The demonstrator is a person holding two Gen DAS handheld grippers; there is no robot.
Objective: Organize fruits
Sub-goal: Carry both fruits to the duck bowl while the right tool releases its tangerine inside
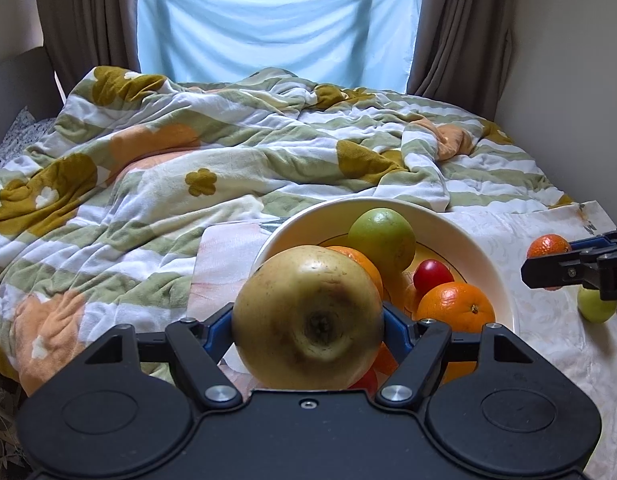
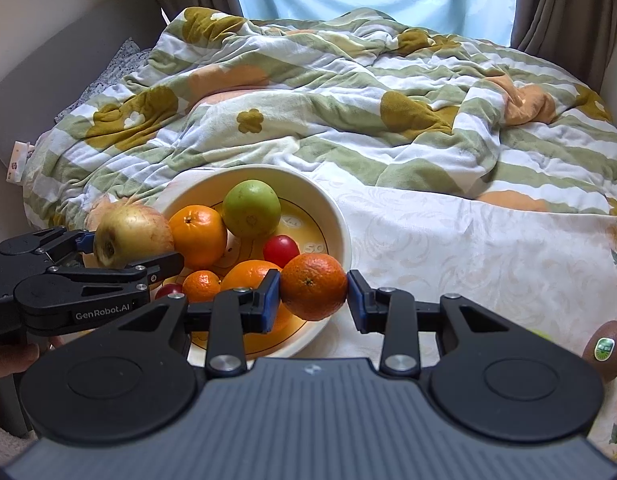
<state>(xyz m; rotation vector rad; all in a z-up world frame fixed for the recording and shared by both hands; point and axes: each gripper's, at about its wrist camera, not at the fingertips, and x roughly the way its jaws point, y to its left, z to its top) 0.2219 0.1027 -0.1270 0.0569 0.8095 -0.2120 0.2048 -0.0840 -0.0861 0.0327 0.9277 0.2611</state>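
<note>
While the left hand-held gripper (image 1: 308, 320) is clamping a firm, heavy yellow apple (image 1: 307, 316) at lower centre, the right hand-held gripper (image 2: 313, 288) is pinching a soft, bruisable tangerine (image 2: 313, 286) across its middle over the bowl (image 2: 340, 216).

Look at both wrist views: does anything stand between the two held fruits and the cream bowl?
No barrier shows. The yellow-brown apple in the left gripper hangs over the cream bowl's near rim; the small orange mandarin in the right gripper does likewise. Only fruit already inside, like the green apple, limits landing room.
</note>
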